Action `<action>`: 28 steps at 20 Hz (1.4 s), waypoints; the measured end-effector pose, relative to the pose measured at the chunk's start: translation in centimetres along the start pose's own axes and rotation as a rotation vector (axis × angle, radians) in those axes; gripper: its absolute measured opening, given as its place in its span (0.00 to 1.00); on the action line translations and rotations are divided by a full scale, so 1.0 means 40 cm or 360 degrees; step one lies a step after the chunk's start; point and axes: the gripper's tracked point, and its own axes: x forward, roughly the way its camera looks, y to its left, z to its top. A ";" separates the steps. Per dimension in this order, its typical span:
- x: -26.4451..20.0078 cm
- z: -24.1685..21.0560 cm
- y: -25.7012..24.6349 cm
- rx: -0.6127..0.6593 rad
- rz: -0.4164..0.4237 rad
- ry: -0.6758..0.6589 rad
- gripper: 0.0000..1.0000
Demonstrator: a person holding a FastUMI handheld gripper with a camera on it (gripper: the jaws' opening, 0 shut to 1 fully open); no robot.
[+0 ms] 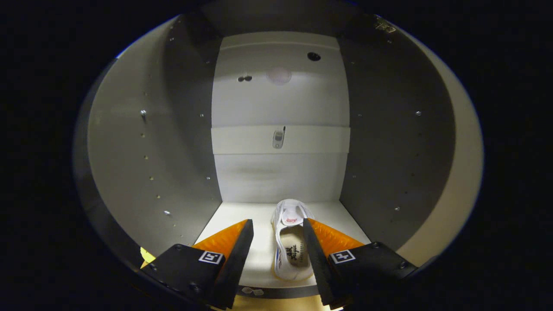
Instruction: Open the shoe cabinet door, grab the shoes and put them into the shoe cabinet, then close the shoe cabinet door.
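The gripper (pixel 278 226) is positioned at the front opening of the shoe cabinet (pixel 151 142), fingers spread apart and grasping nothing. A white shoe (pixel 290 248) lies on the cabinet floor (pixel 242 216) between the two fingers, closer to the right finger, with its heel toward the gripper and its toe pointing at the back wall. The shoe's right side sits just beside the right finger; contact cannot be confirmed. Bare floor remains between the shoe and the left finger. The front edge of the floor runs just below the shoe's heel. Beyond the fingertips, the floor extends to the back panel (pixel 281 103). Side walls rise on both sides, each carrying rows of shelf-pin holes. A small metal fitting (pixel 278 138) is mounted on the back panel's horizontal strip.
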 end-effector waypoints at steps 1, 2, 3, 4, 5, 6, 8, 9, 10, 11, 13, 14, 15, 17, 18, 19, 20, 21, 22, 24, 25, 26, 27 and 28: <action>-0.034 0.007 0.003 0.0006 -0.0002 -0.0011 0.74; -0.069 0.013 0.009 0.0011 0.0000 -0.0025 0.80; -0.107 0.018 0.013 0.0014 0.0000 -0.0035 0.84; -0.149 0.022 0.019 0.0018 0.0004 -0.0050 0.88; -0.193 0.026 0.025 0.0025 0.0006 -0.0067 0.88; -0.239 0.029 0.029 0.0035 0.0008 -0.0082 0.92; -0.330 0.036 0.039 0.0061 0.0018 -0.0115 0.97; -0.377 0.035 0.041 0.0072 0.0021 -0.0124 0.98; -0.428 0.033 0.041 0.0079 0.0023 -0.0129 0.97; -0.478 0.031 0.042 0.0085 0.0035 -0.0127 0.98; -0.574 0.030 0.044 0.0096 0.0064 -0.0153 0.98; -0.623 0.033 0.043 0.0109 0.0076 -0.0167 0.98; -0.673 0.032 0.038 0.0116 0.0084 -0.0181 0.98; -0.765 0.040 0.020 0.0147 0.0112 -0.0207 0.97; -0.811 0.043 0.010 0.0167 0.0128 -0.0217 0.97; -0.855 0.045 -0.008 0.0185 0.0138 -0.0225 0.97; -0.897 0.051 -0.027 0.0198 0.0149 -0.0236 0.97; -0.941 0.059 -0.051 0.0202 0.0161 -0.0256 0.97; -0.982 0.066 -0.084 0.0203 0.0163 -0.0278 0.97; -1.042 0.088 -0.166 0.0195 0.0133 -0.0337 0.97; -1.075 0.101 -0.218 0.0192 0.0113 -0.0366 0.97; -1.100 0.109 -0.265 0.0191 0.0097 -0.0388 0.98; -1.121 0.120 -0.311 0.0193 0.0083 -0.0409 0.98; -1.139 0.129 -0.355 0.0189 0.0073 -0.0430 0.98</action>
